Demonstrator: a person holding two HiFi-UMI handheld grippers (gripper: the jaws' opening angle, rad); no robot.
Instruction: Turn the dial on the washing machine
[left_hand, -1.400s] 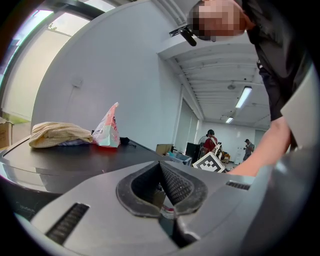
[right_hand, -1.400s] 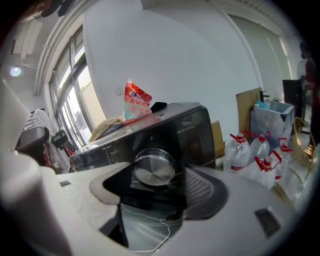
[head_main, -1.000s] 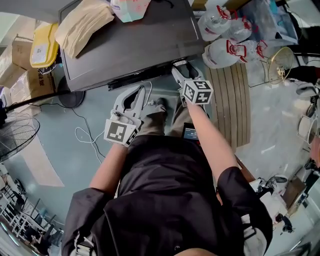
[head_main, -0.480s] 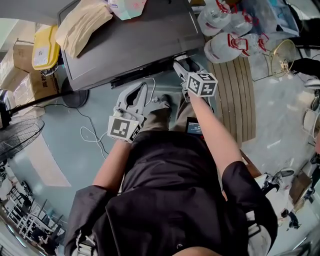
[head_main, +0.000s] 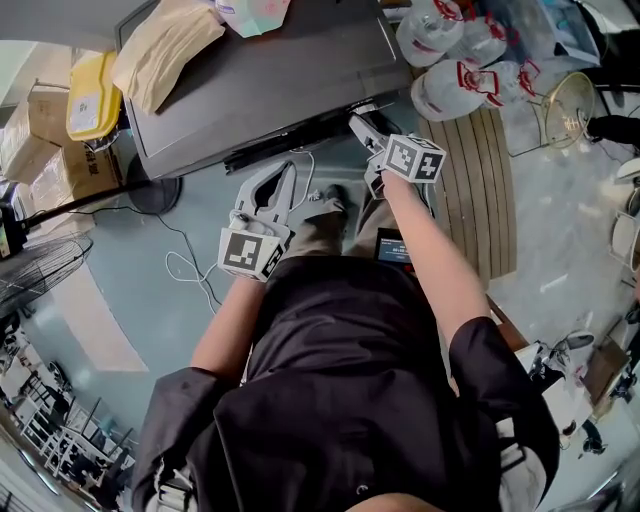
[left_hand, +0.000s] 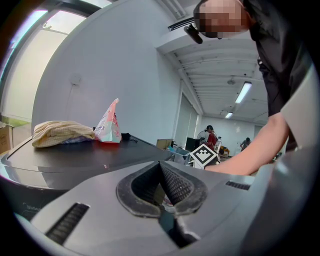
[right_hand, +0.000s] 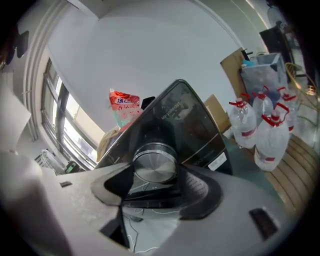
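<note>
While the head view looks down on the dark lid of the washing machine (head_main: 270, 90) at twelve o'clock from the person, it never shows the dial. The right gripper (head_main: 362, 120) reaches to the machine's front edge at one o'clock and covers that spot.

Only the right gripper view shows the dial (right_hand: 155, 161), a round brushed-metal knob on the dark front panel. It sits between the two black pads of the right gripper (right_hand: 156, 172). These jaws have just been closing a little and now stand wide, clamped on the dial with one pad on either side.

The left gripper (head_main: 289, 172) hangs at eleven o'clock, close to the machine's front edge and apart from the dial. Its own view shows the ribbed pads meeting at their tips on nothing.

That view alone sees the lid from the side. A cloth bundle (left_hand: 62, 134) and a pink packet (left_hand: 109, 125) lie on it at ten o'clock. The right gripper's marker cube (left_hand: 203, 154) shows at three o'clock.

Red-capped water bottles (head_main: 455, 75) stand at one o'clock in the head view, beside a slatted board (head_main: 470, 190). The right gripper view catches them at three o'clock.
</note>
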